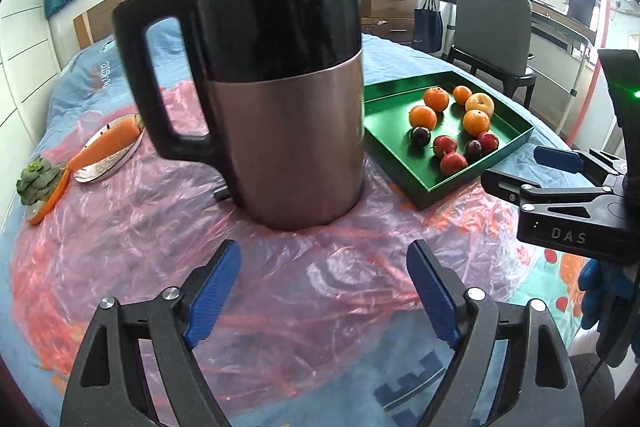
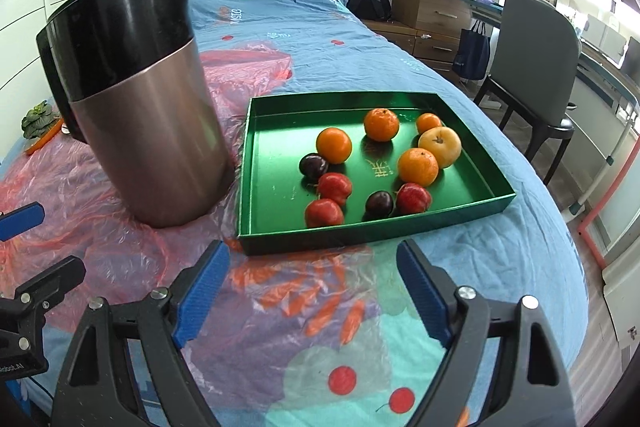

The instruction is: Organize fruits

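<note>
A green tray (image 2: 280,171) lies on the bed and also shows in the left wrist view (image 1: 384,115). In it lie several oranges (image 2: 334,145), a yellow apple (image 2: 440,146), three red fruits (image 2: 335,187) and two dark plums (image 2: 313,165). My right gripper (image 2: 312,291) is open and empty, just in front of the tray's near edge. My left gripper (image 1: 324,291) is open and empty, in front of a black and copper kettle (image 1: 280,107). The right gripper also shows in the left wrist view (image 1: 560,167).
The kettle (image 2: 152,131) stands left of the tray on pink plastic sheeting (image 1: 160,227). A carrot (image 1: 108,143) lies on a silver plate (image 1: 116,161) at the far left beside a leafy green (image 1: 36,181). A chair (image 2: 536,67) and drawers (image 2: 432,3) stand right of the bed.
</note>
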Demonstrator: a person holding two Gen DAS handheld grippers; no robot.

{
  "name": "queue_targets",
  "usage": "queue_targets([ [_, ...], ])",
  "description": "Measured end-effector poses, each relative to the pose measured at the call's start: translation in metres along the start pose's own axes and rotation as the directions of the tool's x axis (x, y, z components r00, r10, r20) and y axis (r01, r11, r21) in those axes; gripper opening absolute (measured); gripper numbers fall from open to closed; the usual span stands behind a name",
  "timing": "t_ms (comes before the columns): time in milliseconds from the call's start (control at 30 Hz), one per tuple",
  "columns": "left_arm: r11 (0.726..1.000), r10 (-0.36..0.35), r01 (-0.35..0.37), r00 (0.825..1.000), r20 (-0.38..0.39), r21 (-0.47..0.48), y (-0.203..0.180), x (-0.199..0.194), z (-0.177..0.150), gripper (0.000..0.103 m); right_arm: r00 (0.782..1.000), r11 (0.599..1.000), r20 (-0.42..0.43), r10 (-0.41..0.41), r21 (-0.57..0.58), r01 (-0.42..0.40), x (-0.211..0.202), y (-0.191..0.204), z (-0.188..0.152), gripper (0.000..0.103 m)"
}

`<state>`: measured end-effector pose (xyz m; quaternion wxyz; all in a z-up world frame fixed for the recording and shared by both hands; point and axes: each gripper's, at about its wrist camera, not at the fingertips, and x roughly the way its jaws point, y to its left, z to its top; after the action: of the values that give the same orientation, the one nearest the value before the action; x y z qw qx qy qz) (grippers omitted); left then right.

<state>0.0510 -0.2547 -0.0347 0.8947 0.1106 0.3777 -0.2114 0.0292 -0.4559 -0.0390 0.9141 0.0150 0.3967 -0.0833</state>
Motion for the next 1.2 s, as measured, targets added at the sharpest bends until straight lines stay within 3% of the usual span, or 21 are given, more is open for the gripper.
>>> queue_targets([
  [100,0.999,0.011,-0.012,1.0,-0.016,-0.034,0.015,-0.008,-0.015,0.097,1.0,1.0,0.003,0.003,-0.003,-0.003,-0.009,0.012,-0.009,0.103],
  [700,0.966,0.125,-0.127,0.992,-0.021,-0.225,0.082,-0.056,-0.072,0.098,0.998,0.998,0.015,0.055,-0.011,-0.054,-0.045,0.068,-0.047,0.103],
  [1200,0.947,0.185,-0.178,0.983,0.004,-0.268,0.101,-0.08,-0.076,0.098,0.997,0.998,0.043,0.064,-0.031,-0.063,-0.062,0.085,-0.05,0.103],
])
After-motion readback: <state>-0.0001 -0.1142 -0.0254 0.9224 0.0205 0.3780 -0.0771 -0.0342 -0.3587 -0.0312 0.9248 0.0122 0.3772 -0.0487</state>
